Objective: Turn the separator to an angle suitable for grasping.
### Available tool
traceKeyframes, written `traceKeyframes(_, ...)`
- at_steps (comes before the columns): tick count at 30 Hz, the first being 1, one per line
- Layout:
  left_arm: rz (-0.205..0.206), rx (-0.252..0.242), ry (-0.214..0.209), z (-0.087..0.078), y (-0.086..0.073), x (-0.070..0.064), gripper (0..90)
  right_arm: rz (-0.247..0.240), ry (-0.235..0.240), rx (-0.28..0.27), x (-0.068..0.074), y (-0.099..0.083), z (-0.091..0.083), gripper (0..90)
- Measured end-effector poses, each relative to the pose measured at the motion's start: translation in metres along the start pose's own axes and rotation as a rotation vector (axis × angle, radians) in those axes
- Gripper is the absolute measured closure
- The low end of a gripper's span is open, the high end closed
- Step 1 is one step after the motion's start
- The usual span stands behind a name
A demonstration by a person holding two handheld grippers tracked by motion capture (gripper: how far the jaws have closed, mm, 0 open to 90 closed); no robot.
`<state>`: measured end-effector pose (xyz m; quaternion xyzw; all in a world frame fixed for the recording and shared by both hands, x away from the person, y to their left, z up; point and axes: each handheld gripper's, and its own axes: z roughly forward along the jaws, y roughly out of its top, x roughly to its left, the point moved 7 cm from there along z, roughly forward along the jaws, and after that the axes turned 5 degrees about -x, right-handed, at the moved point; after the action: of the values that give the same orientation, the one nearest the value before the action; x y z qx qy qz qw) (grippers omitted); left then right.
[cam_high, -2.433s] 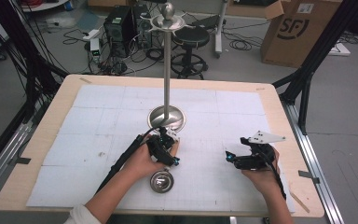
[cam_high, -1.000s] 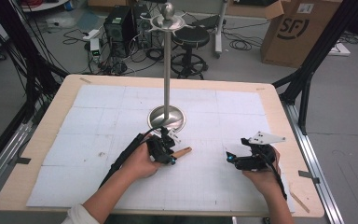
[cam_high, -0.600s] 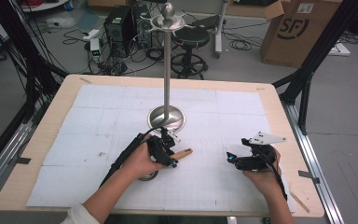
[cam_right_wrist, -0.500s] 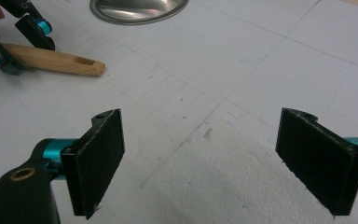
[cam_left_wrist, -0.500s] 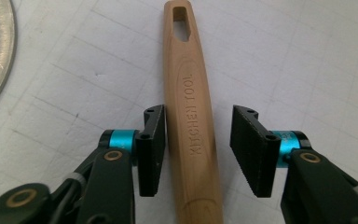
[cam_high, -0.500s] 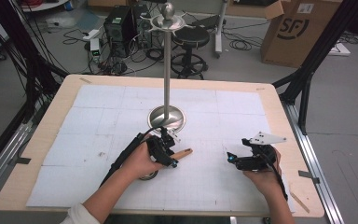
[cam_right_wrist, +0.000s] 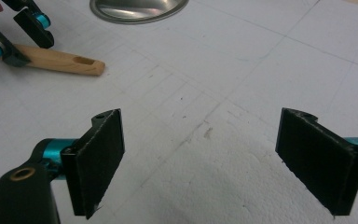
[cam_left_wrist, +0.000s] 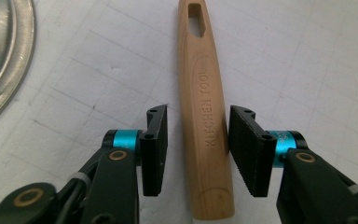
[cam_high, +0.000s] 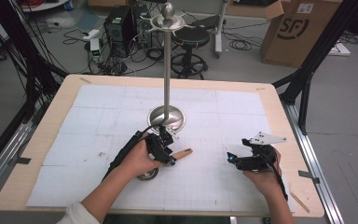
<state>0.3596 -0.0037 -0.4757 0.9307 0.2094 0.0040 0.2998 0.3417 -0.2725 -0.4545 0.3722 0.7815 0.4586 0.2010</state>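
A kitchen tool with a wooden handle (cam_left_wrist: 205,116) stamped "KITCHEN TOOL" lies flat on the white mat. Its handle (cam_high: 182,153) points right, and its round metal head (cam_high: 148,175) peeks out under the person's left hand. My left gripper (cam_left_wrist: 198,149) is open and straddles the handle low down, with a gap on the left side; in the high view this gripper (cam_high: 169,157) sits just in front of the stand's base. My right gripper (cam_right_wrist: 200,168) is wide open over bare mat with nothing between its jaws, to the right (cam_high: 230,158) of the handle (cam_right_wrist: 60,59).
A tall metal stand (cam_high: 167,70) rises from a round base (cam_high: 167,117) at mid-table, just behind the left gripper; its base edge (cam_left_wrist: 4,51) shows at that gripper's left. The white gridded mat (cam_high: 242,112) covers the wooden table (cam_high: 279,107).
Since the earliest frame the tool has swung so its handle points right, and its metal head has moved back under the left hand. The right gripper has stayed put.
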Motion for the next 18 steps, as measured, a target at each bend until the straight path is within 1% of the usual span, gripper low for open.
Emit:
traceKeyframes(2, 0.013, 0.016, -0.004, 0.0016, 0.0, -0.0028, 60.6, -0.003, 0.0, -0.002, 0.0002, 0.0003, 0.0001, 13.9)
traceKeyframes(3, 0.025, 0.033, 0.0, 0.0028, -0.0001, -0.0036, 61.0, 0.001, 0.001, -0.002, 0.0008, 0.0004, 0.0005, 13.9)
traceKeyframes(4, 0.045, 0.044, 0.016, 0.0033, 0.0007, -0.0041, 61.8, 0.001, 0.0, 0.0, 0.001, 0.0003, 0.0011, 14.0)
traceKeyframes(5, 0.056, 0.06, 0.027, 0.0035, 0.0016, -0.0046, 63.8, -0.001, 0.002, 0.003, 0.0014, 0.0002, 0.0018, 14.0)
traceKeyframes(8, 0.084, 0.105, 0.046, 0.0054, 0.0043, -0.0068, 63.7, -0.008, 0.006, 0.005, 0.0019, 0.0003, 0.003, 14.0)
traceKeyframes(10, 0.085, 0.122, 0.046, 0.006, 0.0053, -0.0066, 63.8, -0.003, 0.005, -0.001, 0.0012, 0.0008, 0.0023, 14.0)
traceKeyframes(13, 0.074, 0.122, 0.029, 0.0066, 0.0054, -0.0057, 63.7, 0.001, 0.002, -0.004, -0.0004, 0.0008, 0.001, 14.0)
traceKeyframes(18, 0.083, 0.128, 0.024, 0.0071, 0.0056, -0.0054, 63.5, 0.003, 0.0, -0.001, 0.0008, 0.0008, 0.0015, 14.0)
